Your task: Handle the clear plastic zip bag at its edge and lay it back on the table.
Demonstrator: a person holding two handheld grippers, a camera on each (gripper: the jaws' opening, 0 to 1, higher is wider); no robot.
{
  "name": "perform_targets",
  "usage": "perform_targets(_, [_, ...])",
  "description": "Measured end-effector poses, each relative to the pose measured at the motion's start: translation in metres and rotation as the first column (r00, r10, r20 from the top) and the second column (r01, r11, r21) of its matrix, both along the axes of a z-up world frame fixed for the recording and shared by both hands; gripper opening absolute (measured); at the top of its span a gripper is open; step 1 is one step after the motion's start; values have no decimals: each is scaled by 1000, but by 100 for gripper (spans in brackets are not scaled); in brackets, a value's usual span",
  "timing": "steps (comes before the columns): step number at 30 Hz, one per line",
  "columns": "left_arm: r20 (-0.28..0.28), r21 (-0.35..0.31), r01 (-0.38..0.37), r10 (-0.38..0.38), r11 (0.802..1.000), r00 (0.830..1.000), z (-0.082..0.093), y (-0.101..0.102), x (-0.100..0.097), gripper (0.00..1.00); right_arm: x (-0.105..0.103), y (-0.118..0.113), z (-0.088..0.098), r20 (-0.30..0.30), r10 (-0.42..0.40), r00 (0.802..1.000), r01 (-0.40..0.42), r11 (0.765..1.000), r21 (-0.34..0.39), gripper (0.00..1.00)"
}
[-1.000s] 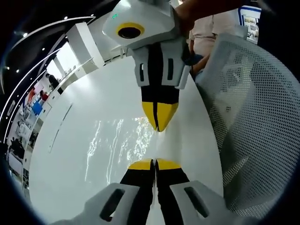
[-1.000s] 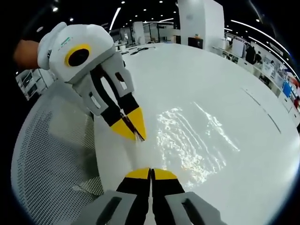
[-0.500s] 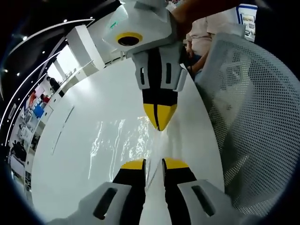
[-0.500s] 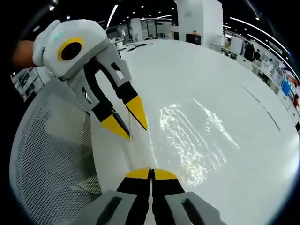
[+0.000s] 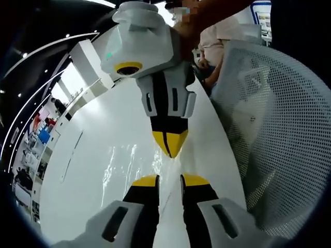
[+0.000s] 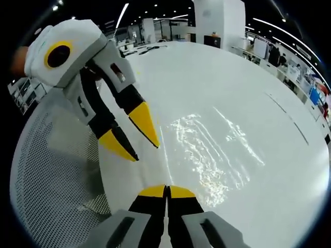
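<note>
The clear plastic zip bag lies flat on the white table, showing mostly as glinting wrinkles. My left gripper stands open over the bag's near edge, with the edge running between its jaws. Facing it, my right gripper is shut with its tips down on that same edge. In the right gripper view my right gripper is shut on the bag's edge. My left gripper hangs open just above that edge, a hand behind it.
A white mesh chair back stands against the table's edge, also in the right gripper view as the chair. A person sits behind the right gripper. The table stretches far beyond the bag; desks and people are in the background.
My left gripper has opened, letting go of the bag's edge, and its jaws have lifted slightly off it. My right gripper has stayed shut.
</note>
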State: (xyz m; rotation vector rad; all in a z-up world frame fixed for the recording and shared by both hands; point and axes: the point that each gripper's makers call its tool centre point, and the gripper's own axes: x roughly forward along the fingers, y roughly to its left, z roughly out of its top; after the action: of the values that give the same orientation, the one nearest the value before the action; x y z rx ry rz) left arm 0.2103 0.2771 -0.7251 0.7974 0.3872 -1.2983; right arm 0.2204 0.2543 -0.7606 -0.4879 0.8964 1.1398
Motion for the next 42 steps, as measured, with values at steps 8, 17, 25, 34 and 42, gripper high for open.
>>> perform_targets(8, [-4,49,20,-20,999,1000,-13,0,-6,10,1,2,5,23,30,999,-30,999,10,0])
perform_targets(17, [26,75,17,-19,997,999,-15,-4,0,7,3,5,19,59,58,997,-59,998,27,0])
perform_targets(25, [63,101,-14,8,995,998,-13,-1,8,0,12,10,36,121,53,991,-60,997,56,0])
perform_targets(34, [34,73,-71,68,995,997,-9,2,14,0,29,16,56,279,19,960,-53,992,113,0])
perform_targets(42, [19,52,-94,94,994,995,-5,1,17,0,33,17,70,383,5,924,-62,989,137,0])
